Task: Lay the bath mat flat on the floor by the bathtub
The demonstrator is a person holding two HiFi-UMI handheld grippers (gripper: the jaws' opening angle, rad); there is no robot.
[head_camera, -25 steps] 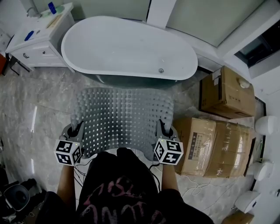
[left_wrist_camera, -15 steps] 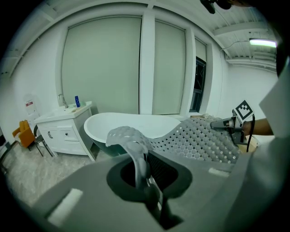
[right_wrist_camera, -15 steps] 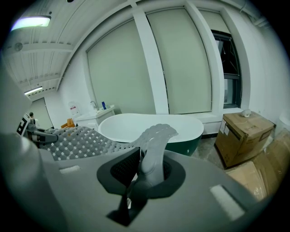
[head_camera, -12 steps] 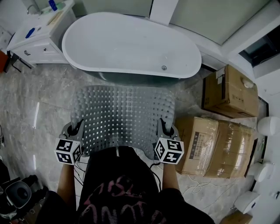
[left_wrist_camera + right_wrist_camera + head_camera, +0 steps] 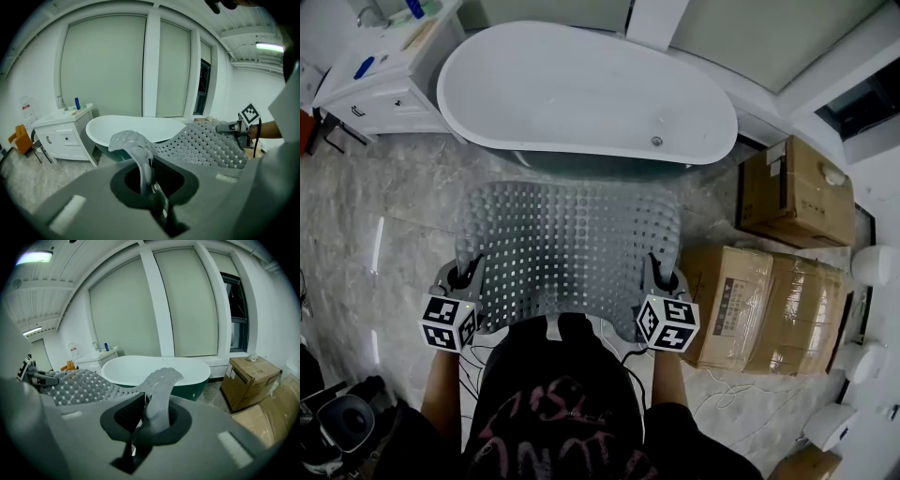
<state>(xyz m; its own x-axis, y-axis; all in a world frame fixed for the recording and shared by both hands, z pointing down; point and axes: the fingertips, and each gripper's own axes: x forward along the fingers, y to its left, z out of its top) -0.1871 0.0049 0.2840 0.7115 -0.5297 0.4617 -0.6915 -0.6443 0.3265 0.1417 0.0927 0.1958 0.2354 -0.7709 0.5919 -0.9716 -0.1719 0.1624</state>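
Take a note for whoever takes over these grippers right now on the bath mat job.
Left gripper: jaws shut on the bath mat, near left corner.
Right gripper: jaws shut on its near right corner.
Mat: held up, sagging between them, in front of the bathtub.
Done: mat picked up and spread.
Left: lower it flat onto the floor by the tub, then release.

Person's torso point(image 5: 562, 403) hides near edge of bath mat point(image 5: 567, 239).
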